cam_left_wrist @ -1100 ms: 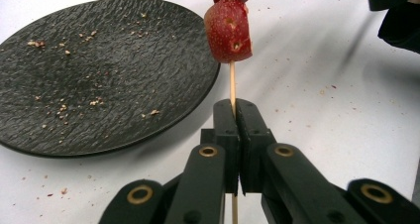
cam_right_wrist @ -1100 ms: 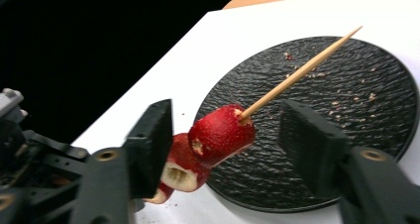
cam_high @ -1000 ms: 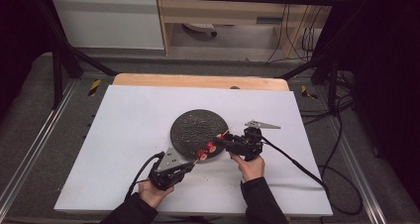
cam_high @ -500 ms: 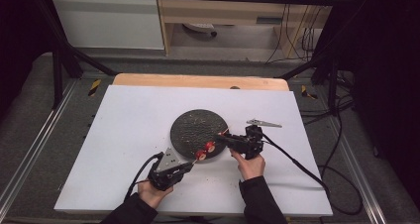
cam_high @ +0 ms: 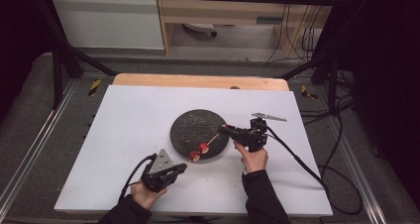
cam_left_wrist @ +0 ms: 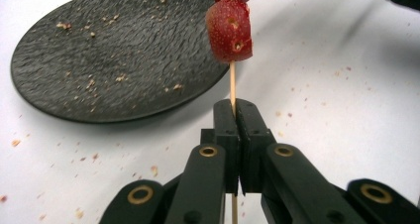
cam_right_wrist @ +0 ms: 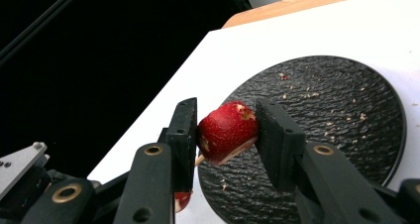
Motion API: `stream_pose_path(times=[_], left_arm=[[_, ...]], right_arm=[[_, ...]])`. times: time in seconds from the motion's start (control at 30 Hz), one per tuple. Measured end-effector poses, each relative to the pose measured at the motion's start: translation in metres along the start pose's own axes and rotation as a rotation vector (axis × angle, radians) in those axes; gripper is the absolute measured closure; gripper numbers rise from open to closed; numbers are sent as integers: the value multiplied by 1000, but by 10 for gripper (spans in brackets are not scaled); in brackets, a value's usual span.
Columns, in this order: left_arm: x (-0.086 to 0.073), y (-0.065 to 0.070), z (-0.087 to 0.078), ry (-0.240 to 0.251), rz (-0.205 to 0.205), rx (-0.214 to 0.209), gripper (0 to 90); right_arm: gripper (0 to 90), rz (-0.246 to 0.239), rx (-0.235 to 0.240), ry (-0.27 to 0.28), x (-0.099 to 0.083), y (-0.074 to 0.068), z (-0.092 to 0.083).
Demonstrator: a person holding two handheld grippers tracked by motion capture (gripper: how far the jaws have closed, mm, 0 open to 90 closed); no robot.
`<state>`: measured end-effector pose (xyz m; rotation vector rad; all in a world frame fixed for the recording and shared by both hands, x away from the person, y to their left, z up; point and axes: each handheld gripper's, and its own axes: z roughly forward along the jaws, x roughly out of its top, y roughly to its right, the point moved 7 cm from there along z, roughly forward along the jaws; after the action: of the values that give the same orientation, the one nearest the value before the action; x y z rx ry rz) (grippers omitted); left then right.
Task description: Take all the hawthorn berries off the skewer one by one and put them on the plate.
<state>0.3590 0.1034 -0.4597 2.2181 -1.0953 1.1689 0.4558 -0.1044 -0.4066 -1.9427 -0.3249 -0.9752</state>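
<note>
My left gripper (cam_high: 183, 167) (cam_left_wrist: 236, 105) is shut on the lower end of a thin wooden skewer (cam_high: 212, 140) (cam_left_wrist: 232, 85), just in front of the black round plate (cam_high: 198, 125) (cam_left_wrist: 99, 60) (cam_right_wrist: 337, 100). Two red strawberry pieces (cam_high: 199, 151) (cam_left_wrist: 229, 30) sit threaded on the stick above the plate's near rim. My right gripper (cam_high: 221, 128) (cam_right_wrist: 225, 120) reaches in from the right over the plate, shut on a further strawberry piece (cam_right_wrist: 228, 132) at the skewer's upper end. Both pads press its sides.
The white board (cam_high: 124, 135) carries scattered crumbs, most of them around the plate and on it. A wooden table edge (cam_high: 198, 80) runs along the far side. Cables (cam_high: 297, 159) trail from the right gripper to the right, and dark frame bars stand beyond the board.
The right gripper has shifted slightly up and to the right over the plate. The left hand and the skewer keep almost still.
</note>
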Motion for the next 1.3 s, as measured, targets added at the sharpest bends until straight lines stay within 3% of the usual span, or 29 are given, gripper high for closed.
stream_pose_path(times=[0.33,0.47,0.57,0.6,0.73,0.77,0.83,0.97,1.13,1.2,1.23,1.3], left_arm=[[-17,-9,-13,-38,17,28,880],[-21,-17,-22,-35,3,42,880],[-20,-26,-27,-15,-36,49,880],[-19,-29,-29,-12,-47,50,880],[-20,-35,-31,-7,-68,60,880],[-20,-36,-31,-7,-71,59,880],[-21,-38,-30,-12,-76,61,880],[-22,-41,-27,-20,-92,59,880],[-22,-43,-25,-25,-106,57,880],[-22,-43,-25,-24,-108,56,880],[-21,-43,-25,-24,-106,54,880],[-20,-42,-25,-22,-104,53,880]], right_arm=[[626,-11,-24,1,8,10,2],[626,-26,-49,-9,11,14,5],[625,-66,-75,-51,5,14,16],[625,-96,-102,-96,-3,14,28],[622,-160,-164,-182,-19,20,54],[622,-160,-164,-182,-19,20,54],[621,-174,-194,-233,-29,28,68],[619,-217,-252,-296,-39,40,78],[608,-266,-282,-329,-46,44,82],[573,-265,-282,-329,-46,44,82],[497,-266,-293,-322,-45,43,81],[473,-269,-288,-311,-44,42,80]])
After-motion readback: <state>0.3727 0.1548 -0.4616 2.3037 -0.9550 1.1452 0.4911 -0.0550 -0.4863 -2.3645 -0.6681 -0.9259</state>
